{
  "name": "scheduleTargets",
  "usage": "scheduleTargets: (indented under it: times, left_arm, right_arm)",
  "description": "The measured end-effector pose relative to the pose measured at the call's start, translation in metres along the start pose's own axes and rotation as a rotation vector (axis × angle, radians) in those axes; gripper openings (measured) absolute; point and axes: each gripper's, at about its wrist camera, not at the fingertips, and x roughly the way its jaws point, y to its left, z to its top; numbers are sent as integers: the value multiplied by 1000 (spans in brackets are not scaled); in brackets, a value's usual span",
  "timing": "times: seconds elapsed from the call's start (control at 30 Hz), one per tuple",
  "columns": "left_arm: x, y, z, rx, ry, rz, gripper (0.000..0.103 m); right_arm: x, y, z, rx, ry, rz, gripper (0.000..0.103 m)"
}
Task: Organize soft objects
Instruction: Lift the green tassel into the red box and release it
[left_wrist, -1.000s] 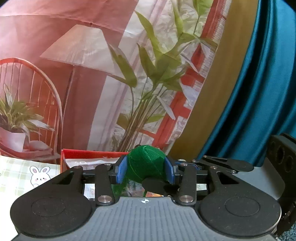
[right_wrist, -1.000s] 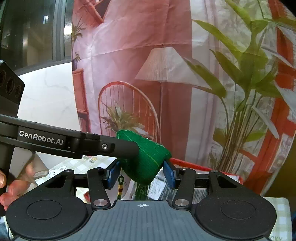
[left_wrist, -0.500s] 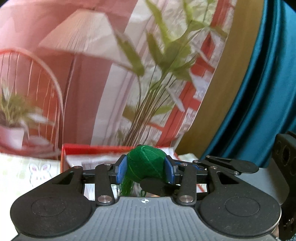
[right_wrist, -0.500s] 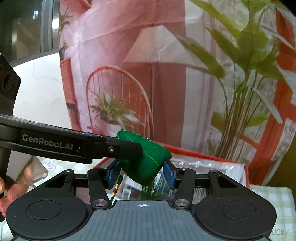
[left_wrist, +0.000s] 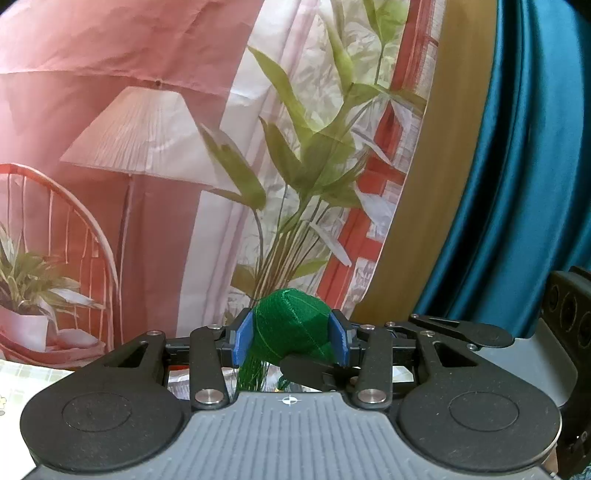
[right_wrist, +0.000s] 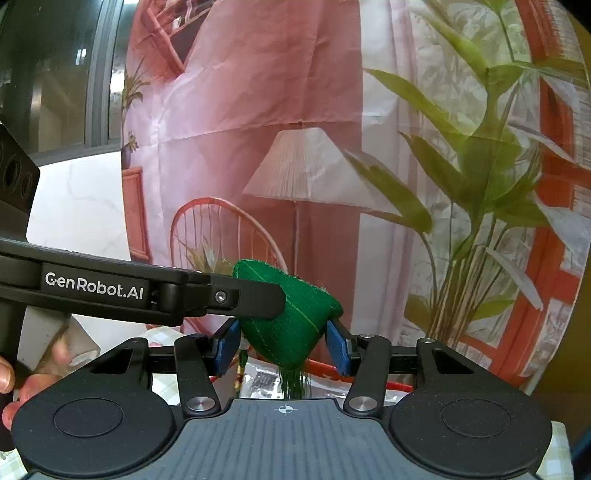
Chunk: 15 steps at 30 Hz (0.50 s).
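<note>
Pinching one green stuffed pouch (left_wrist: 290, 326) between them, the left tool (left_wrist: 290, 338) and right tool (right_wrist: 282, 343) are holding it above the red box (right_wrist: 369, 378); uneven pulling is risking a slip or torn tassel (right_wrist: 293, 384).

Bright daylight, sharp, fisheye-warped edges.

Dark green fabric pouch (left_wrist: 290, 325) with thin lighter green lines and a green fringe beneath. Blue pads (left_wrist: 243, 336) on either side of the pouch; black linkage, grey ribbed body below. Behind the pouch, printed backdrop (left_wrist: 155, 110): pink wall, white pleated lamp, red chair, green leaves, red window frame. Right of the backdrop, teal curtain (left_wrist: 517, 184). Below the pouch, red box rim (right_wrist: 395, 386).
</note>
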Motion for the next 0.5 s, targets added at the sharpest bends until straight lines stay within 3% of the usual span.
scheduleTargets:
  times: [0.2,0.5]
  left_arm:
    - [13,12,-18,-43,78,-3,46]
    - [51,30,-77,-141,269,8,46]
  right_arm:
    - [7,0,-14,12,44,5,47]
    - [37,-2,-81,91,230,3,47]
